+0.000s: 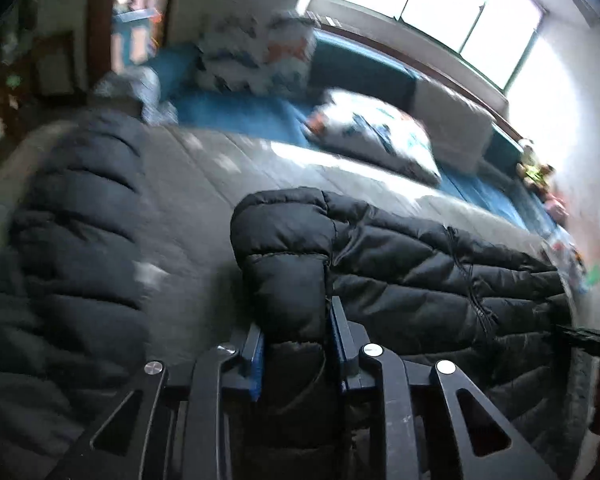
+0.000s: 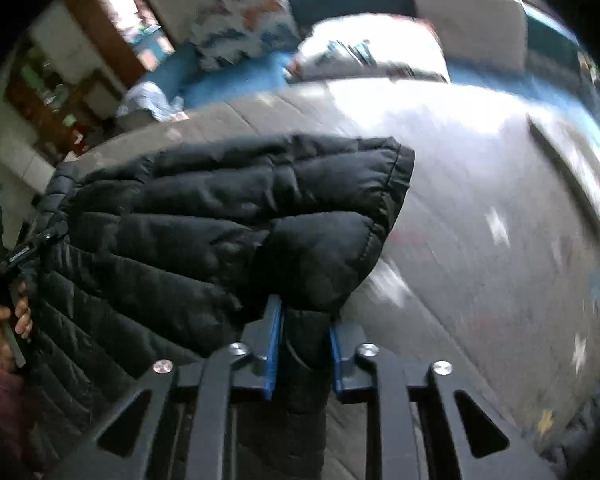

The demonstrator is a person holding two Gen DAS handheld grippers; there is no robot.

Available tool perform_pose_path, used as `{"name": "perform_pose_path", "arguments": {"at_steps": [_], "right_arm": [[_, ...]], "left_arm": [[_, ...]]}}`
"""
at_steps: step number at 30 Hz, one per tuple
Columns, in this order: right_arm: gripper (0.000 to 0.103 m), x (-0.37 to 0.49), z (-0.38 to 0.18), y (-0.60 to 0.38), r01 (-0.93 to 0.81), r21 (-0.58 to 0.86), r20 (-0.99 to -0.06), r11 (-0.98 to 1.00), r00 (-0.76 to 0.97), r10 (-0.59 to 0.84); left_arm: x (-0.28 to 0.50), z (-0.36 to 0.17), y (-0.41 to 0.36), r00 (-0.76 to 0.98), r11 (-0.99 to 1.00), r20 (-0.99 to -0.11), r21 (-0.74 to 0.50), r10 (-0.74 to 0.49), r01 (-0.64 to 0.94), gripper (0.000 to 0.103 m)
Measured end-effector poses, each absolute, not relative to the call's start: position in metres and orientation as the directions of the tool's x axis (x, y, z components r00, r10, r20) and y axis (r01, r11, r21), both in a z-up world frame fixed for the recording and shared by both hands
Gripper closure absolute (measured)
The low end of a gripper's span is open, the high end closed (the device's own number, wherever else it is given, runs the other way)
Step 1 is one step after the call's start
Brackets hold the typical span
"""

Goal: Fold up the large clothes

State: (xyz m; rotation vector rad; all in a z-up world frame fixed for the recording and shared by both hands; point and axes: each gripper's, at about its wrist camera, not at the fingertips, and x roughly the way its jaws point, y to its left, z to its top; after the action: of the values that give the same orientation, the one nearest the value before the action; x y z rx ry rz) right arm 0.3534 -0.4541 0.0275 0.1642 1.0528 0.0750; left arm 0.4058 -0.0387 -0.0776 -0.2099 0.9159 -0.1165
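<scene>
Both tongs were clenched on the black puffer jacket (image 1: 400, 264): the left tongs (image 1: 296, 344) pinched a thick quilted roll of it between their blue pads, and the right tongs (image 2: 304, 344) gripped another padded edge of the same garment, the fabric bulging up and over the fingertips. Ahead of the left tongs the jacket ran away to their right across the grey bed (image 1: 204, 184), with a drawcord lying on its quilting, and a further dark quilted mass sat off to their left, blurred. Beyond the right tongs the lifted part of the jacket hung just above the bed cover, which lay bare to their right. A hand (image 2: 20, 320) showed at the far left edge of the right wrist view, beside the jacket. A patterned pillow (image 1: 376, 136) rested well beyond both tongs. Judging by the two grips, the step in hand was carrying a held edge across for a fold. The next move would call for both tongs travelling together, keeping the bulky edge level, since slippery padded fabric could slide out or spring back.
</scene>
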Motion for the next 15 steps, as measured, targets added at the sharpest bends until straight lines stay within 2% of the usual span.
{"name": "perform_pose_path", "arguments": {"at_steps": [3,4,5,9,12,15], "right_arm": [[0.081,0.375,0.021,-0.438,-0.003,0.097,-0.858,0.995,0.506,0.085],[0.078,0.384,0.01,-0.434,-0.003,0.051,-0.88,0.999,0.473,0.046],[0.066,0.389,0.003,-0.43,0.0,0.019,-0.892,1.0,0.452,0.017],[0.065,0.376,0.018,-0.436,0.003,0.0,-0.896,1.0,0.445,-0.001],[0.064,0.342,0.038,-0.439,-0.018,-0.021,-0.908,1.0,0.419,-0.011],[0.063,0.302,0.05,-0.419,-0.057,-0.059,-0.916,0.997,0.4,-0.031]], "left_arm": [[0.412,-0.083,-0.031,0.608,0.989,-0.786,-0.149,-0.11,-0.014,0.075],[0.417,-0.091,-0.028,0.584,0.987,-0.803,-0.161,-0.121,-0.018,0.074],[0.42,-0.095,-0.025,0.565,0.985,-0.815,-0.169,-0.128,-0.021,0.069],[0.422,-0.085,-0.018,0.54,0.985,-0.831,-0.171,-0.133,-0.021,0.053],[0.415,-0.065,-0.012,0.521,0.98,-0.835,-0.196,-0.178,0.021,0.049],[0.378,-0.032,-0.013,0.553,0.985,-0.816,-0.148,-0.17,0.084,0.047]]}}
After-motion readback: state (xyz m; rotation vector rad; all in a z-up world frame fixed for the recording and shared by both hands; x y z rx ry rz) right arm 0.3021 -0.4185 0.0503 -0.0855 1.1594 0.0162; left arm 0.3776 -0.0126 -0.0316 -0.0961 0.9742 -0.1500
